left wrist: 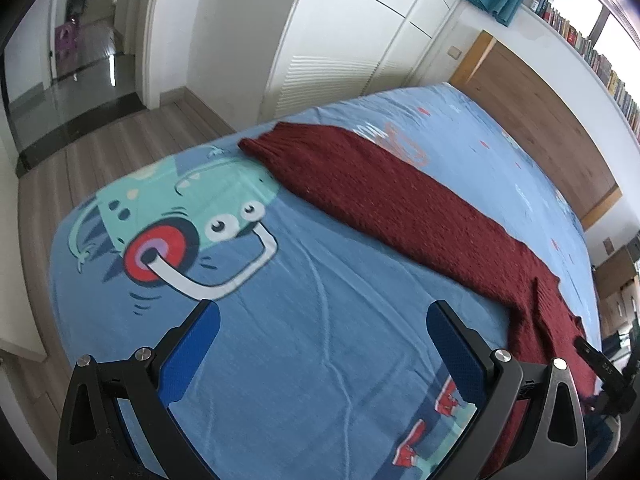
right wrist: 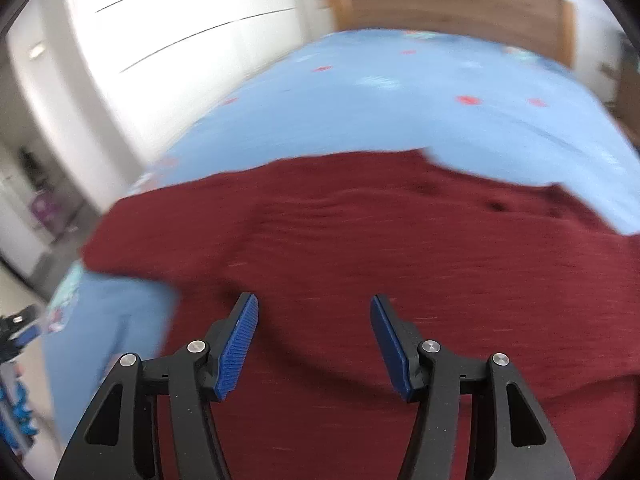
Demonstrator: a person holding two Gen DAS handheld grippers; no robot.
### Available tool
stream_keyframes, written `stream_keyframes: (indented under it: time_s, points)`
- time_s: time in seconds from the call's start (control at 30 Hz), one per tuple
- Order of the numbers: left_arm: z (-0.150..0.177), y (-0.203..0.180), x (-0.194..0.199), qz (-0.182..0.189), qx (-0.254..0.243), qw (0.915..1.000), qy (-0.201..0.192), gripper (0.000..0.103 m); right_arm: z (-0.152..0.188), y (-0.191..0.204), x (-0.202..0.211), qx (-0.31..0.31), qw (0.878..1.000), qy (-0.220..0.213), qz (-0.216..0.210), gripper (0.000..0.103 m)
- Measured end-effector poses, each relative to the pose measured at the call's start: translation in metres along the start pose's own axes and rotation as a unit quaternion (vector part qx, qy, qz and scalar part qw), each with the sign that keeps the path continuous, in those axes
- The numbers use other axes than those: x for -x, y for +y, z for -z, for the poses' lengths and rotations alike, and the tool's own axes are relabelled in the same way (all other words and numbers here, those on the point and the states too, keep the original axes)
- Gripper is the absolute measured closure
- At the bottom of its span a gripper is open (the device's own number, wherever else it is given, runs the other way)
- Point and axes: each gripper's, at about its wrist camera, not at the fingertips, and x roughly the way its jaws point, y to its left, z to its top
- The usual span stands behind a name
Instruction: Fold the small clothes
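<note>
Dark red knit sweater [left wrist: 400, 208] spread flat across blue cartoon bedsheet [left wrist: 304, 344], reaching toward right edge. Left gripper [left wrist: 323, 310] spread wide over bare sheet, gripping nothing. Right gripper [right wrist: 314, 308] also agape, hovering over sweater [right wrist: 360, 240].

A dark red, open-weave knitted garment [left wrist: 400, 200] [right wrist: 360, 248] lies spread flat and elongated across the bed, one narrow ribbed end reaching toward the bed's edge, the other end rumpled.
</note>
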Motion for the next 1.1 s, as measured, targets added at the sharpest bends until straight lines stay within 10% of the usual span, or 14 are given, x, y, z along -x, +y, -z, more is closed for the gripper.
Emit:
stream_keyframes:
  time_s: [0.27,1.1]
  points:
    - [-0.001,0.003,-0.010,0.008,0.001,0.9998,0.019,0.001,0.017,-0.077,0.000,-0.061,0.992,0.009,0.108,0.042]
    - [0.000,0.020,-0.024,0.009,0.025,0.9989,0.038,0.001,0.020,-0.003,-0.025,0.025,0.996,0.018,0.083,0.037]
